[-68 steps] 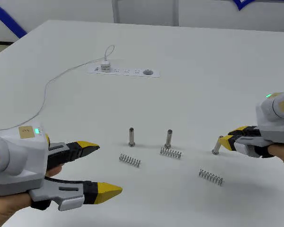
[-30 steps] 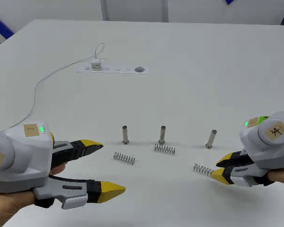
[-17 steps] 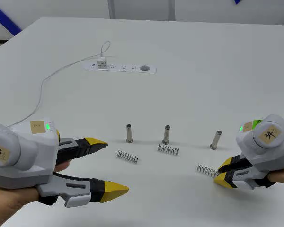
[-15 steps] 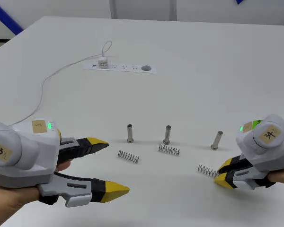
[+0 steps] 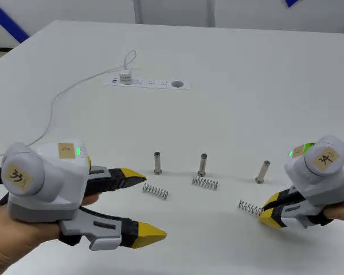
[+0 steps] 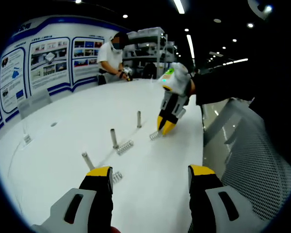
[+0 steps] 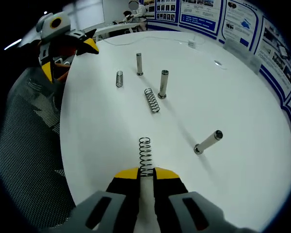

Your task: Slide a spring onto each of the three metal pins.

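Right gripper (image 7: 146,174): jaws drawn almost together, with the near end of one spring (image 7: 145,154) pinched between the yellow tips. The rest of the coil is laid flat on the white table (image 5: 246,86), pointing away from the jaws. Left gripper (image 6: 150,170): jaws spread wide, nothing held, carried above the table.

The spring is judged very light. It is thin open-coiled steel wire, soft along its length, and likely to bend or flick out if nipped by a single turn. A hold across several turns near one end is judged safer, with the far mouth left free for a pin.

Three metal pins (image 5: 202,164) are noted in a row, all smooth, bright and cylindrical. The right-hand pin (image 5: 263,172) appears tilted in the head view; whether it truly leans cannot be told. Two more springs (image 5: 205,183) are laid just in front of the other pins. The table is smooth and matte, so little grip is expected from it.
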`<state>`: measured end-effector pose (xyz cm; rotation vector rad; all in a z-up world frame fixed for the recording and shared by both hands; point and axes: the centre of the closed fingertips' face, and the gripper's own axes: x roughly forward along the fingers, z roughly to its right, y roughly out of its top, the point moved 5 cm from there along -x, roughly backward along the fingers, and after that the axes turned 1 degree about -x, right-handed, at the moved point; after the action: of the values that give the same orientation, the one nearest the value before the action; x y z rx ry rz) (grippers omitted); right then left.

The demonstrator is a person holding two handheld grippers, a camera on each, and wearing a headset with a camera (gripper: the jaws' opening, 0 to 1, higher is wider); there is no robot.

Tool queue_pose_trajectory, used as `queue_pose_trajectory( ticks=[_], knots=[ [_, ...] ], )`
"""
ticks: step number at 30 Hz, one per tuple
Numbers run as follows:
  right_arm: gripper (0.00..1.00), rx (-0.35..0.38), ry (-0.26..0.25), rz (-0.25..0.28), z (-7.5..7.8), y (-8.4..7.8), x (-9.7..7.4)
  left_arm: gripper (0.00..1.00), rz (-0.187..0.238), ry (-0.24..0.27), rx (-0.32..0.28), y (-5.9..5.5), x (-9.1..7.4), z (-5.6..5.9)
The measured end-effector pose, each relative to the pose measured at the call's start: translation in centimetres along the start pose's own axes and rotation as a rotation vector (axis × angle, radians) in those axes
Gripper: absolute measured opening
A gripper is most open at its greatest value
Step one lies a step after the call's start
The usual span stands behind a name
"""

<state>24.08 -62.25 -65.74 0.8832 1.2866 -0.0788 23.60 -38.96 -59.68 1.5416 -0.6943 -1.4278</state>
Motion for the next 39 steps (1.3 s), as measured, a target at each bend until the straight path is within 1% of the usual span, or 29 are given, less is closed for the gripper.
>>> queue_pose_trajectory(
  ticks=[3, 6, 11, 15, 19, 22, 27, 33, 39],
  knots=[
    [0.11, -0.005, -0.001, 0.002, -0.3, 0.4, -0.5, 0.63, -0.009, -0.032, 0.019, 0.4, 0.7, 0.2],
    [0.11, -0.017, 0.007, 0.007, -0.7, 1.1, -0.9, 0.62, -0.007, -0.061, 0.031, 0.9, 1.4, 0.2],
    [0.11, -0.053, 0.031, 0.017, -1.9, 2.6, -1.3, 0.60, -0.017, -0.099, 0.048, 1.0, 2.6, 0.3],
    [0.11, -0.082, 0.055, 0.022, -2.8, 3.7, -1.4, 0.57, -0.019, -0.126, 0.047, 0.9, 3.4, 0.6],
    [0.11, -0.104, 0.078, 0.028, -3.4, 4.6, -1.4, 0.54, -0.021, -0.139, 0.050, 0.8, 3.7, 0.8],
    [0.11, -0.123, 0.097, 0.032, -4.0, 5.2, -1.4, 0.51, -0.012, -0.144, 0.047, 0.9, 3.9, 0.9],
    [0.11, -0.173, 0.132, 0.047, -5.4, 6.6, -1.5, 0.48, -0.011, -0.148, 0.058, 0.9, 4.2, 1.2],
    [0.11, -0.224, 0.172, 0.041, -6.7, 7.5, -1.4, 0.44, -0.012, -0.159, 0.082, 0.9, 4.4, 1.6],
    [0.11, -0.266, 0.191, 0.040, -7.3, 8.3, -1.6, 0.36, -0.005, -0.170, 0.105, 1.0, 4.5, 2.0]
  ],
)
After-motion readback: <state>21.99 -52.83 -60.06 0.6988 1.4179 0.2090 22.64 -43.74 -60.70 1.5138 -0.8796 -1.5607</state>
